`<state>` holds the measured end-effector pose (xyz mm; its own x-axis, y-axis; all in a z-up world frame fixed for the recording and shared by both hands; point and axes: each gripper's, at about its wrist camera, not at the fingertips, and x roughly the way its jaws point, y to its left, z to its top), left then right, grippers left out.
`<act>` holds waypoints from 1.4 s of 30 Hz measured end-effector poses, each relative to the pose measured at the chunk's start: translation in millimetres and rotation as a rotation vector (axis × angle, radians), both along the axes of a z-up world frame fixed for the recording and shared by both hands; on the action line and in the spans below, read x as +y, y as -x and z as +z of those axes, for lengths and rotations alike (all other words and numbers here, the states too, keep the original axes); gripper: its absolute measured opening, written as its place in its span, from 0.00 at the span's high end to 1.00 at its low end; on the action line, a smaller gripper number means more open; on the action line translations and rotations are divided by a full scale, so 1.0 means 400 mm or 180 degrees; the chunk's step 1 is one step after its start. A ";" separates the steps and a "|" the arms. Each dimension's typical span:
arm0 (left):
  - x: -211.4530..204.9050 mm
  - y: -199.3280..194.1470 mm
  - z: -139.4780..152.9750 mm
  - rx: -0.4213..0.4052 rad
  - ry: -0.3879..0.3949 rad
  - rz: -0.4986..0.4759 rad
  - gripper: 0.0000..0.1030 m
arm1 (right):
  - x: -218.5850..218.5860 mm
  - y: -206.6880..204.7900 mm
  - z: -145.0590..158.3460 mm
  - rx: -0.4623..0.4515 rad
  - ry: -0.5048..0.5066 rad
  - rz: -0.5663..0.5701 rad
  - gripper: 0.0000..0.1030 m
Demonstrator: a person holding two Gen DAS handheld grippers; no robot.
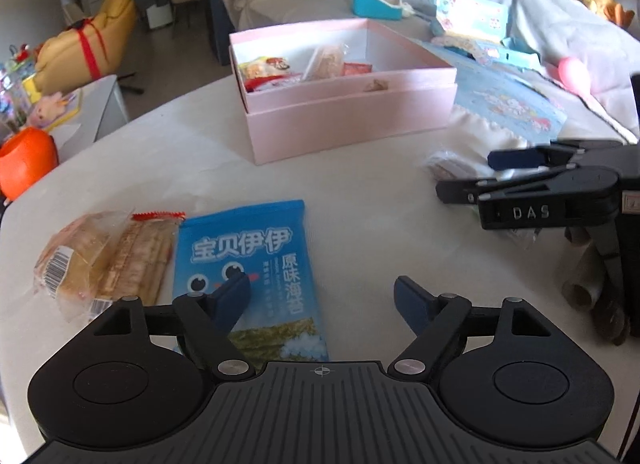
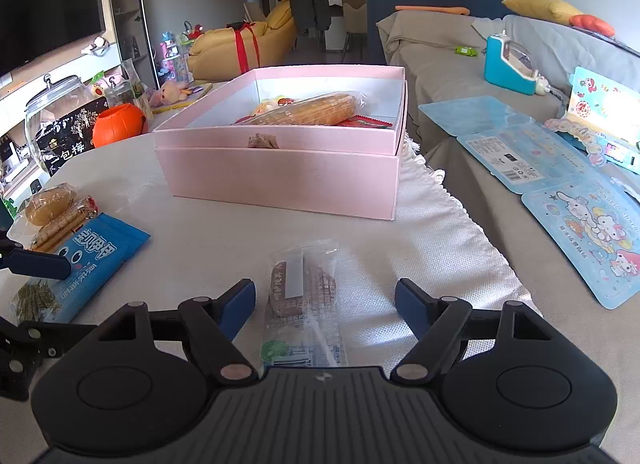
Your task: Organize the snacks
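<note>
Living room, white cloth-covered tabletop (image 1: 360, 192), grey sofa behind.

Left wrist view: left hand-held gripper (image 1: 322, 298) spread wide, nothing between the pads. Left blue fingertip (image 1: 232, 298) over the blue seaweed packet (image 1: 248, 260), which lies flat on the tabletop. Clear-wrapped biscuit pack (image 1: 136, 260) and bread bun (image 1: 72, 260) just left of the packet. Pink box (image 1: 344, 116) further back, open, snacks inside. Right hand-held gripper (image 1: 464, 174) at the right edge, side-on, above a clear-wrapped brown snack (image 1: 448, 166).

Right wrist view: right hand-held gripper (image 2: 325, 302) wide open, pads either side of the brown snack (image 2: 304, 288) without touching it; snack flat on the tabletop (image 2: 224, 240). Pink box (image 2: 280, 172) beyond, holding a long waffle-pattern snack (image 2: 316, 108) and other packets. Blue seaweed packet (image 2: 96, 260) at left, biscuit pack (image 2: 64, 220) and bun (image 2: 50, 200) beside it. Orange pumpkin pot (image 2: 118, 124) beyond the tabletop edge.
</note>
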<state>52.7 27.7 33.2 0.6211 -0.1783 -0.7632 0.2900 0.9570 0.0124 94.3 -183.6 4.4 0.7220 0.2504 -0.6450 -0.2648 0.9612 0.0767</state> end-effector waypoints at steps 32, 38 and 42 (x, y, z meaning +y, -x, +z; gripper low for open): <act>0.136 -0.075 -0.034 0.0124 0.0153 0.0460 0.19 | 0.023 -0.009 -0.007 0.0071 0.0156 0.0161 0.09; 0.133 -0.105 -0.033 0.0195 0.0156 0.0487 0.15 | 0.020 -0.009 -0.007 0.0070 0.0140 0.0160 0.09; 0.156 -0.107 -0.034 0.0158 0.0311 0.0577 0.16 | 0.021 -0.009 -0.006 0.0069 0.0129 0.0159 0.09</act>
